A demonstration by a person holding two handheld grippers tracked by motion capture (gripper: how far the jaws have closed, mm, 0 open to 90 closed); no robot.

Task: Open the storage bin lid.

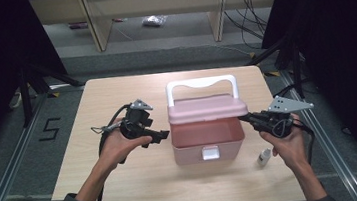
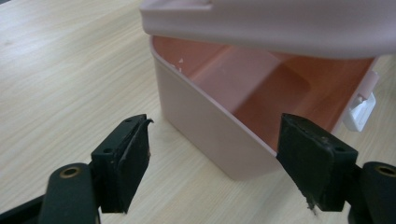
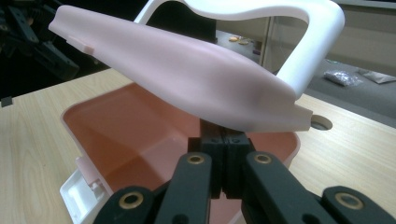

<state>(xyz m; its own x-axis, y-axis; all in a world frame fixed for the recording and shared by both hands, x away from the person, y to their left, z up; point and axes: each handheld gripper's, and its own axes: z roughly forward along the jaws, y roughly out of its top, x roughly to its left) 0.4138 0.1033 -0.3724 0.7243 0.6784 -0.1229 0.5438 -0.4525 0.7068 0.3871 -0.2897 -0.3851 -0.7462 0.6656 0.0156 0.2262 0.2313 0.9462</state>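
While the pink box (image 1: 208,140) sits mid-table (image 1: 126,196), its lid (image 1: 206,108) is propped up by the right gripper (image 1: 244,118), jaws pressed together beneath it. Left gripper (image 1: 166,134) is held spread at the box's left corner, nothing gripped.

A lab: black curtains (image 1: 343,63), tripod legs (image 1: 33,80), floor cables (image 1: 250,10).
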